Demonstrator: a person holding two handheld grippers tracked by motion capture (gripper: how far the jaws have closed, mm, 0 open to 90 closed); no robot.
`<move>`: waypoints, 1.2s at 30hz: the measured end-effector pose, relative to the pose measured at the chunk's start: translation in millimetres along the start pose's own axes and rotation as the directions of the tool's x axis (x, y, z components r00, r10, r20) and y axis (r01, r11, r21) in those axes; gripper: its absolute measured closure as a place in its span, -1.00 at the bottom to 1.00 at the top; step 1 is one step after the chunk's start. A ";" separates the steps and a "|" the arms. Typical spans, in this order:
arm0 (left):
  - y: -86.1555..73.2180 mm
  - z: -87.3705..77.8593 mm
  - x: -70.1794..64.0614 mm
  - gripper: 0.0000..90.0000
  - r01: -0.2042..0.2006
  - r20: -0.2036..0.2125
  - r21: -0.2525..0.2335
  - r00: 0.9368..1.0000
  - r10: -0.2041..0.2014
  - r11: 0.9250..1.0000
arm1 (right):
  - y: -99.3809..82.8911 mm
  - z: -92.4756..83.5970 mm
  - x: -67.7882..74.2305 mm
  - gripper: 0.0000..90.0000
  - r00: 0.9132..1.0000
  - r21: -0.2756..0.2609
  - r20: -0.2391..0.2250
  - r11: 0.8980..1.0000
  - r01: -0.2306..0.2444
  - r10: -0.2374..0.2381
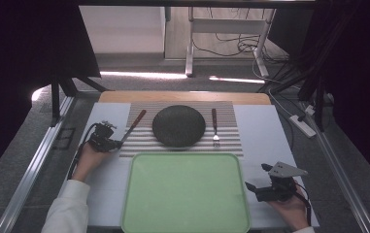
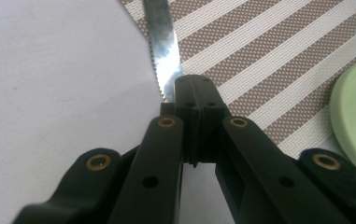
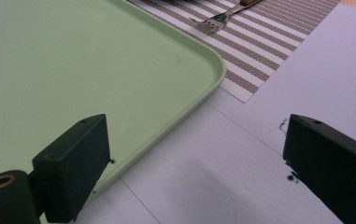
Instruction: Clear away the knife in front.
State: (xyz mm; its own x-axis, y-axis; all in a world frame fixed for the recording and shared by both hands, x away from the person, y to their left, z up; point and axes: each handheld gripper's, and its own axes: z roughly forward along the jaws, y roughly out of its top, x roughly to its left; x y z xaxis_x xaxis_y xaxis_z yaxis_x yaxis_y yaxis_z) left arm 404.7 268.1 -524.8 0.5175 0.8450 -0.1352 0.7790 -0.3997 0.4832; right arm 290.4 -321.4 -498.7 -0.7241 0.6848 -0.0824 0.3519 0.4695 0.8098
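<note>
The knife (image 1: 133, 127) lies aslant on the left part of the striped placemat (image 1: 226, 141), left of the dark round plate (image 1: 178, 125), its wooden handle pointing far and its blade tip near, at the mat's left edge where mat meets white tabletop (image 1: 260, 131). The left tool (image 1: 119, 144) is clamped fully together on the near end of that blade; in the left gripper view the serrated steel (image 2: 164, 51) runs out from between the closed pads, flat against the mat. The knife looks stiff and fairly light, with most of its weight probably in the handle, so held by the tip it will likely want to droop or swivel; the polished blade is slippery and thin, and a grip on it seems less sure than one on the handle, which is thicker and rougher and lies free for the taking. How much of the blade sits inside the pads is hidden by the tool itself, and whether the tip is lifted or flat cannot be told. The right tool (image 1: 259, 175) rests near the right of the tabletop beside the green tray (image 1: 139, 213), its jaws wide apart with nothing between them. A fork (image 1: 215, 127) lies right of the plate, tines near; in the right gripper view its handle is cut off by the top edge. The plate's surface is too dark to tell whether anything lies on it.
</note>
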 end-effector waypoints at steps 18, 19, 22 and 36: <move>-4.0 -2.2 7.5 0.97 0.023 -0.007 -0.010 1.000 -0.023 1.000 | -0.2 0.5 0.0 -0.83 1.000 0.003 0.000 1.000 0.001 -0.001; -4.0 -2.2 7.5 0.96 0.023 -0.007 -0.010 1.000 -0.023 1.000 | -0.2 0.5 0.0 -0.83 1.000 0.003 0.000 1.000 0.000 0.000; -3.7 -4.6 6.6 0.88 0.018 0.000 -0.021 1.000 -0.018 1.000 | -0.2 0.5 0.0 -0.83 1.000 0.004 0.000 1.000 0.001 -0.001; 10.8 -17.3 -7.8 -0.09 -0.036 0.002 -0.080 0.999 0.037 0.996 | -0.3 1.8 -0.1 -0.83 1.000 0.014 -0.003 1.000 -0.001 0.001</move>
State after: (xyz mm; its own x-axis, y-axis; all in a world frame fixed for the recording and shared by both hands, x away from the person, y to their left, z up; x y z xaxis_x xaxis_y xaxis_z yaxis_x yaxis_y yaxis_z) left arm 402.9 263.4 -503.6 0.5464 0.8289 -0.1195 0.7288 -0.4003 0.5555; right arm 291.5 -320.6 -500.0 -0.7255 0.6836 -0.0796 0.3607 0.4762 0.8020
